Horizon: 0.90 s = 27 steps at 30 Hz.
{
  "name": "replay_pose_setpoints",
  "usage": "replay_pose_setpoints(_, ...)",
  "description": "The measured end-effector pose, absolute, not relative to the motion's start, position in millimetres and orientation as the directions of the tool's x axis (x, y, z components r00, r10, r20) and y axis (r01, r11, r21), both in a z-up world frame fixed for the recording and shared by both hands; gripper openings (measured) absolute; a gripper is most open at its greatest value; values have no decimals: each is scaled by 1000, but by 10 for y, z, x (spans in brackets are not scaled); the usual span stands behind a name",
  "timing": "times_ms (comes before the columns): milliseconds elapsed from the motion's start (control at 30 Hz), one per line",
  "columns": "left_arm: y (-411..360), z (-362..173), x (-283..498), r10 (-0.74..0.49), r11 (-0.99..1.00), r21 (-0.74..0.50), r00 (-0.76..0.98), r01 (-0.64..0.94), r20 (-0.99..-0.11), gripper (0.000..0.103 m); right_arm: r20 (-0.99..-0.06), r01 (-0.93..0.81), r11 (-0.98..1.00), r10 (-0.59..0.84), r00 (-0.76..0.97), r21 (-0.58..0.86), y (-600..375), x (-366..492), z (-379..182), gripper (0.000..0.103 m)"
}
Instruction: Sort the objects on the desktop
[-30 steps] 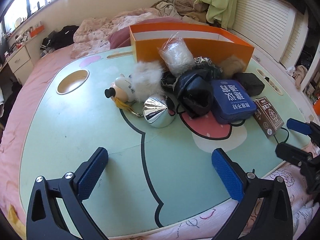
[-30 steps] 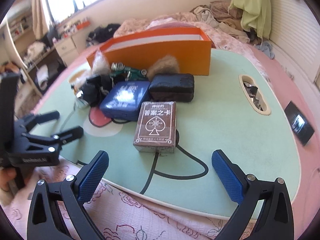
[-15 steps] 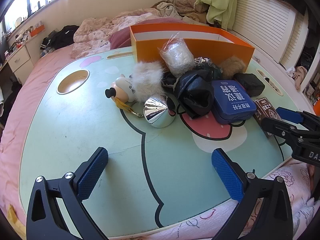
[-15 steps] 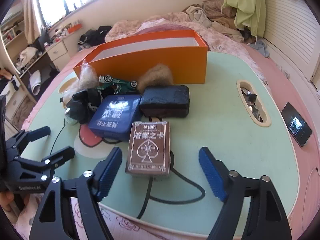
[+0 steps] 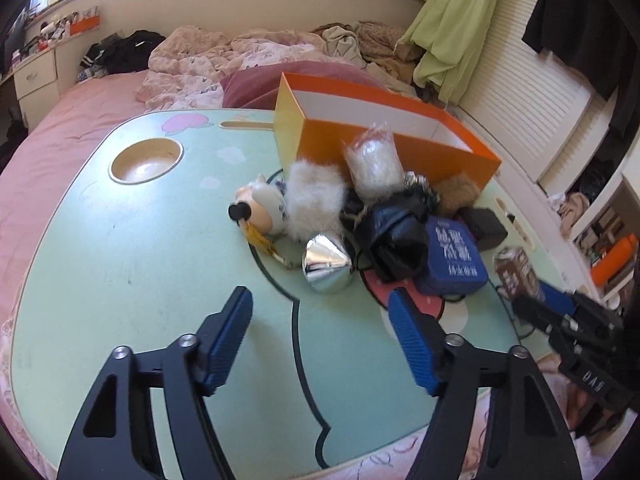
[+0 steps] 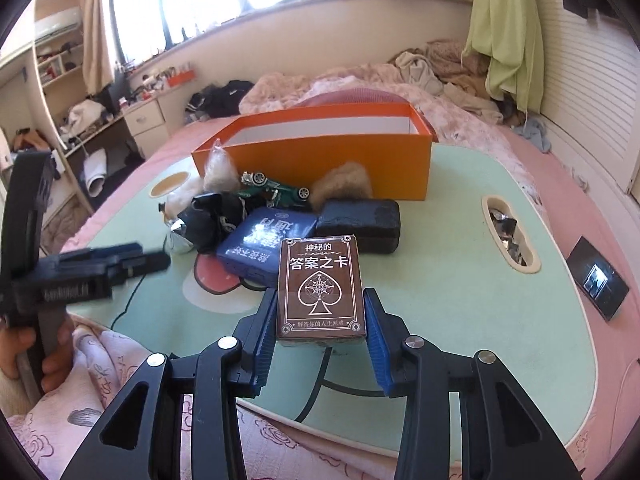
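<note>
- Right wrist view, far left: the left gripper [image 6: 152, 254], gripped by a hand [image 6: 24, 356], has just been narrowing with nothing between its jaws.
- Centre: the right gripper [image 6: 320, 316] is clamped on the brown card box [image 6: 320, 286] lying on the green table [image 6: 460, 280].
- Behind: the blue pouch [image 6: 260, 240], then the orange box [image 6: 320, 160].

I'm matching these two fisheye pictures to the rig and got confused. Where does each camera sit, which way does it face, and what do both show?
Left wrist: sits on the left gripper, looking down across the green table at the clutter pile and orange box; its own two fingers show, nothing between them.
Right wrist: sits on the right gripper, facing the box; its fingers clamp the brown card box; a hand holding the left gripper shows at left.
Shared: orange box, blue case, card box, each other's gripper.
</note>
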State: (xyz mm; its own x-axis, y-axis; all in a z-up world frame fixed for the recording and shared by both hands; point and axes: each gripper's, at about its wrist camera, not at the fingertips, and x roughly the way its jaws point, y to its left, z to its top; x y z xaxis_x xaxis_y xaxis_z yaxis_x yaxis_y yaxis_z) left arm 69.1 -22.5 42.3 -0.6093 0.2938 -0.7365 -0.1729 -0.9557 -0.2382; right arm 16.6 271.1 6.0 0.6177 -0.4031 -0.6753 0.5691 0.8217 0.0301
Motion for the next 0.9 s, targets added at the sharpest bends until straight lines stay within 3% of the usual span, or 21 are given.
replay_pose_setpoints(67, -190, 470, 664, 309, -951, -237, -620, -198, -722, 54, -676, 567, 823, -403, 617, 26, 2721, 170, 60, 40)
replay_pose_setpoints(200, -68, 465, 557, 288, -957, -195, -608, -216, -740, 53, -681, 565, 825, -396, 616, 31, 2731, 152, 47, 40)
replay_pose_setpoints(433, 15, 352, 387, 296, -951, -184, -559, -248, -774, 31, -683, 563, 826, -392, 616, 34, 2717, 146, 43, 40)
replay_pose_setpoints(667, -110, 517, 814, 341, -937, -218, -591, -272, -731, 30, -656, 560, 827, -398, 642, 45, 2718, 96, 90, 40)
replay_pose_setpoints(900, -23, 1140, 815, 372, -923, -185, -666, -337, -647, 30, -605, 534, 845, -419, 677, 12, 2734, 180, 332, 40)
